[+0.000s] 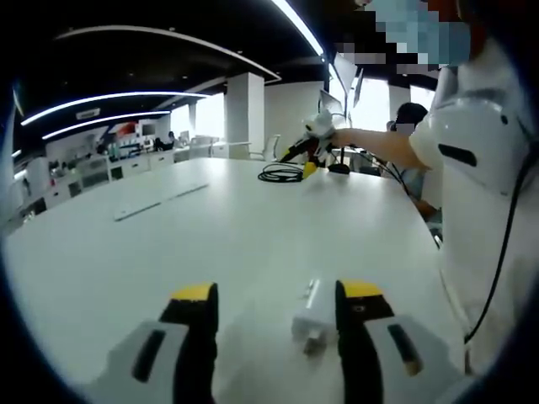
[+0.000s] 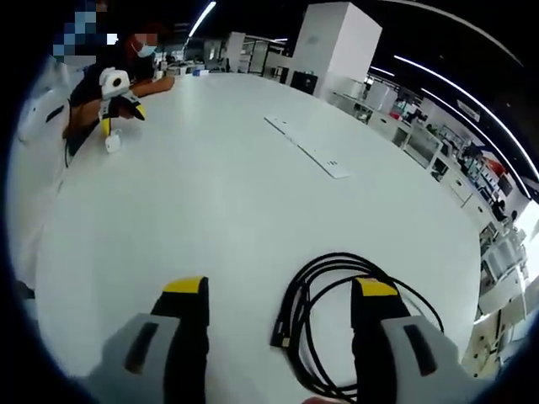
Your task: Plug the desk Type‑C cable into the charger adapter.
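— Where are your jaws?
— Both pairs gape, holding nothing. My left gripper [image 1: 274, 324] hovers over the white charger adapter [image 1: 312, 320] near the worktop [image 1: 210, 227] edge; my right gripper [image 2: 282, 316] straddles the coiled black cable [image 2: 316, 324].

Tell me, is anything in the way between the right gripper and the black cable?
No. The black cable lies coiled on the white table, its plug end right between the open jaws of the right gripper. Nothing visible blocks it.
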Demonstrator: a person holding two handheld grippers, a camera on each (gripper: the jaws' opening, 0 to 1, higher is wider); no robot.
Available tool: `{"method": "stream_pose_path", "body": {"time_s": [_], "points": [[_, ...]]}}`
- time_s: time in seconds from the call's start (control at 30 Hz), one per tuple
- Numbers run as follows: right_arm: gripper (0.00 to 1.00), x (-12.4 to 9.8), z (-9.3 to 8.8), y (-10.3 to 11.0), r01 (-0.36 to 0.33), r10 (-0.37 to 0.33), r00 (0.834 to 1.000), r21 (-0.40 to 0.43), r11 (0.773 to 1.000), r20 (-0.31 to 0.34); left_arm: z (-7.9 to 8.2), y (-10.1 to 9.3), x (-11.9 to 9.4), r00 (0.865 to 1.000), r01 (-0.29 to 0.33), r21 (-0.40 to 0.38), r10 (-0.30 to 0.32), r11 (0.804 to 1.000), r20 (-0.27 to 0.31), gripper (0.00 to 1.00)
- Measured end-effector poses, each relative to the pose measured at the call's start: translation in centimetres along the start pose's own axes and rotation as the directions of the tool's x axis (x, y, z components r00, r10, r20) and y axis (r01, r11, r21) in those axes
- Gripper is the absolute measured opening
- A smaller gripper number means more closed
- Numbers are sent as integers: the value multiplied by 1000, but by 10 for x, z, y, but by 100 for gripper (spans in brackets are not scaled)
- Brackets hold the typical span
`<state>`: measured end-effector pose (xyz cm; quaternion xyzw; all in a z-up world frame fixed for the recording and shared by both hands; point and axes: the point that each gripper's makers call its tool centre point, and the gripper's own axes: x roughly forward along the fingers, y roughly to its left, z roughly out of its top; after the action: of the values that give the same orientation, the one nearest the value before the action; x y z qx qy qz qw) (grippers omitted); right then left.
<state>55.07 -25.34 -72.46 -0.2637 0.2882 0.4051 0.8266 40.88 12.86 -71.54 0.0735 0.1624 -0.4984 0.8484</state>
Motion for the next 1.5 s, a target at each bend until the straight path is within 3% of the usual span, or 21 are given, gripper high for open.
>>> {"method": "stream_pose_path", "body": {"time_s": [0.43, 0.67, 1.5], "points": [[65, 3, -6, -5, -8, 8, 1000, 25, 1000, -3, 0, -1, 0, 1000, 2, -2, -2, 1000, -1, 55], [55, 2, -9, -10, -8, 7, 1000, 59, 998, 8, 0, 0, -1, 1000, 3, -5, -3, 1000, 2, 54], [51, 12, -24, -14, -22, 23, 1000, 121, 992, -4, 2, 0, 1, 1000, 7, -17, -7, 1000, 1, 53]]}}
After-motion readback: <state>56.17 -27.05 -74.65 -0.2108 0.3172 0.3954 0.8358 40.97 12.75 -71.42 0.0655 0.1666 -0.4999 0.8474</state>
